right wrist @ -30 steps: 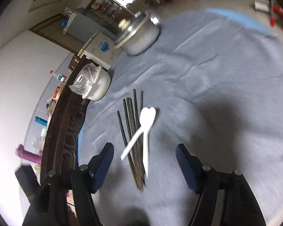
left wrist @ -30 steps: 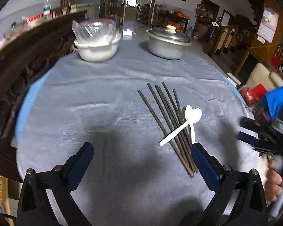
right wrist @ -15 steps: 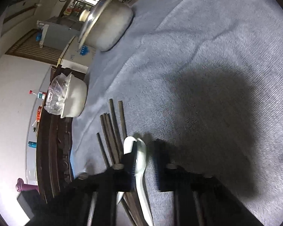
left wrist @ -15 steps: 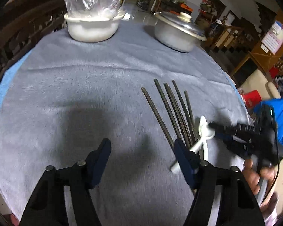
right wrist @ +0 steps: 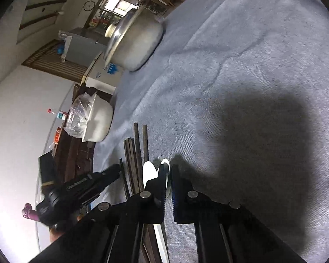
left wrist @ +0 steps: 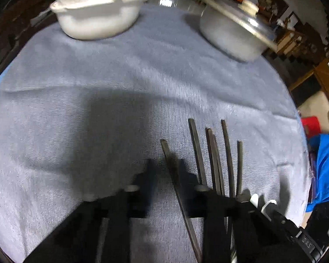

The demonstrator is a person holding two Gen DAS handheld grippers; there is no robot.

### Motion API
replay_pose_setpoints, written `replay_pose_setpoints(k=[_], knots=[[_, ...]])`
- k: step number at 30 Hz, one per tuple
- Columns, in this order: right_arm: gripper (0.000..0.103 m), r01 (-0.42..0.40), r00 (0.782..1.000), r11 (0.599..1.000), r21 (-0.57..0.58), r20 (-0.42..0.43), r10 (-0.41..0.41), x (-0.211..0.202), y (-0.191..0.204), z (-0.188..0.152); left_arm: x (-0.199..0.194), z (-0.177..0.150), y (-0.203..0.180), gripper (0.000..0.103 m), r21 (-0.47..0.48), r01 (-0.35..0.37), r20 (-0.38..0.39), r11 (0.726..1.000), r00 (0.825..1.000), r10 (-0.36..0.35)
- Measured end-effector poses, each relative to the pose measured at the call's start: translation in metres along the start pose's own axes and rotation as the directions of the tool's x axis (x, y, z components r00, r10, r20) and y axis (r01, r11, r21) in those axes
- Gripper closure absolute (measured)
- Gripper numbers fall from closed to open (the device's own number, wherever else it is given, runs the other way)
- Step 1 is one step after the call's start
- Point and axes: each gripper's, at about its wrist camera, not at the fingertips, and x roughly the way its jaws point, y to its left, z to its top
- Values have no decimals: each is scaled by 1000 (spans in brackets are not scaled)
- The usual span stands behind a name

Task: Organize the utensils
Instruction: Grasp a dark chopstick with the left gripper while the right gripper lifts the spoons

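2 grippers: both low over the grey tablecloth (left wrist: 120, 83), each at the utensil group.
Left gripper (left wrist: 164, 171): jaws narrowed around the leftmost chopstick (left wrist: 171, 168), which runs between the 2 fingers. Contact with the pads is not clear through the blur, so a firm grip cannot be confirmed.
Right gripper (right wrist: 169, 175): jaws nearly together, with the edge of a white spoon (right wrist: 166, 168) in the thin gap between the blue pads. Grip on that spoon appears made.
Second white spoon (right wrist: 148, 172): bowl lies just left of the right gripper's left finger, on top of the chopsticks.
Chopsticks (left wrist: 215, 157): 6 dark sticks, roughly parallel, flat on the cloth. The leftmost sits slightly apart from the other 5. In the right wrist view the same bundle (right wrist: 134, 153) lies just left of the spoons.
White bowl (left wrist: 98, 15): covered with clear plastic, at the far left of the table.
Metal pot (left wrist: 232, 30): lidded, at the far right of the table, well apart from the utensils.
Left gripper in right wrist view (right wrist: 115, 171): tips beside the leftmost chopstick.
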Motion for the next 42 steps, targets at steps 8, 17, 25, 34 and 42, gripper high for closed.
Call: replay_pose_setpoints(k=[8,17,25,34,42], knots=[[98,-33,996,999,-10,79,34,-37,-4,-2,-6,-9,-2,97,20,26,33,999,999,-27],[98,-6,973,981,-192,225,50,-102,44,-28,-93,-44,5,98,86,85,216,993,971,-102],[98,24,918,935,-354,377,119,-177,92,-66,-193,-85,12,98,113,132,406,985,898,-167],[98,173,843,790,-588,503,190,-254,142,-145,-281,-148,2,99,176,139,582,974,784,-217],[98,265,844,683,-681,506,177,-261,151,-194,-341,-182,-14,102,286,110,668,952,689,-281]])
